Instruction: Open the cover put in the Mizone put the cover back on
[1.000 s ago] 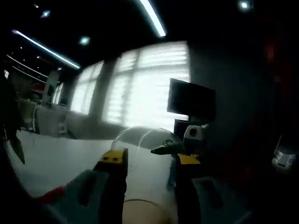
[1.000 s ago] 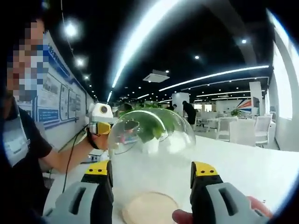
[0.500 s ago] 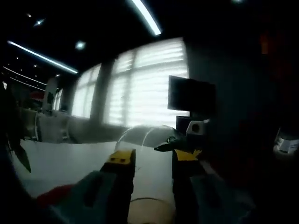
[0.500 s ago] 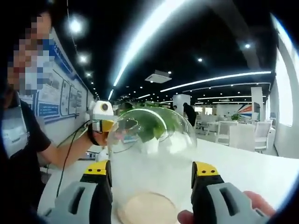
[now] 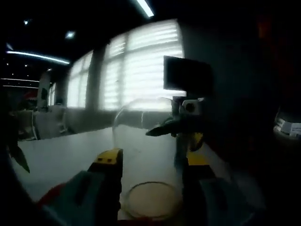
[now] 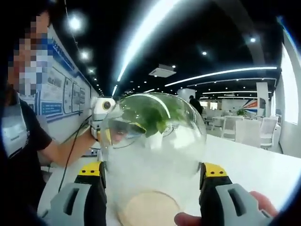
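Jaws of my right gripper and left gripper stand wide, gripping nothing, now closer around the glass cover, which still sits over its wooden base mid-table; lifting remains.

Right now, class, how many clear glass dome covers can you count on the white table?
1. The glass dome cover stands over a round wooden base on the white table, between the jaws of the right hand-held gripper. Others could be hidden.
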Tool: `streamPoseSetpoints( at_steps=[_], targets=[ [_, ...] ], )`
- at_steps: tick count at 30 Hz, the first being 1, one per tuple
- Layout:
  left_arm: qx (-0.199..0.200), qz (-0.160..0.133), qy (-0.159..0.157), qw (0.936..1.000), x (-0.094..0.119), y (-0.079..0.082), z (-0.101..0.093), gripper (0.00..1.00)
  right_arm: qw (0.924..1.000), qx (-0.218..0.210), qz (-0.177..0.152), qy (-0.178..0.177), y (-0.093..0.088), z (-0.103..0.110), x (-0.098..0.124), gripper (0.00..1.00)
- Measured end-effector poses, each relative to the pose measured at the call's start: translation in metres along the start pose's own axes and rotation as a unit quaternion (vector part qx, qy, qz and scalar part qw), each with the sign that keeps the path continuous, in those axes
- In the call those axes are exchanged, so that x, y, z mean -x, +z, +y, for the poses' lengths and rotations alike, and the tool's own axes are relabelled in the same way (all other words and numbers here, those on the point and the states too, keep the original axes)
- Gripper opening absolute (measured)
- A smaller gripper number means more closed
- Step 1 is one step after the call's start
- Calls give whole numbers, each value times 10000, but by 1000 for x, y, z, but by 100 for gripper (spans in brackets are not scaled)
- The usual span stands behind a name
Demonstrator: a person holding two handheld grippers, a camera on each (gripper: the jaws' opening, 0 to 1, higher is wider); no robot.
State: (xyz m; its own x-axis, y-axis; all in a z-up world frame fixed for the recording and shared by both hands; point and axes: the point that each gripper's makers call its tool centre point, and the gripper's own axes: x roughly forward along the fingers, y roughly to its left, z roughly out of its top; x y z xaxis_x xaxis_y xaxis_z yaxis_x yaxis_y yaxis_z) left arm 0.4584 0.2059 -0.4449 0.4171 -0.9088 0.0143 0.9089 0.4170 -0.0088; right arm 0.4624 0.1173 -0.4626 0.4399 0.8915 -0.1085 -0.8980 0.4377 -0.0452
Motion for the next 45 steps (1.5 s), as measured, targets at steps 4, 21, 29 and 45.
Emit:
streamPoseSetpoints(
  at_steps=[4,21,29,45],
  targets=[
    [99,51,-123,9999,-4,-10,2,50,10000,-25,18,23,0,0,0,76],
    [-9,48,-512,9987,-23,-12,-1,68,9995,-185,-197,171,2,2,-8,80],
    [-69,106,-456,9989,-22,-14,0,68,9988,-240,-404,146,3,2,-13,82],
    [-131,208,-482,9985,-4,-13,2,70,9976,-255,-532,354,6,19,-33,84]
  ],
)
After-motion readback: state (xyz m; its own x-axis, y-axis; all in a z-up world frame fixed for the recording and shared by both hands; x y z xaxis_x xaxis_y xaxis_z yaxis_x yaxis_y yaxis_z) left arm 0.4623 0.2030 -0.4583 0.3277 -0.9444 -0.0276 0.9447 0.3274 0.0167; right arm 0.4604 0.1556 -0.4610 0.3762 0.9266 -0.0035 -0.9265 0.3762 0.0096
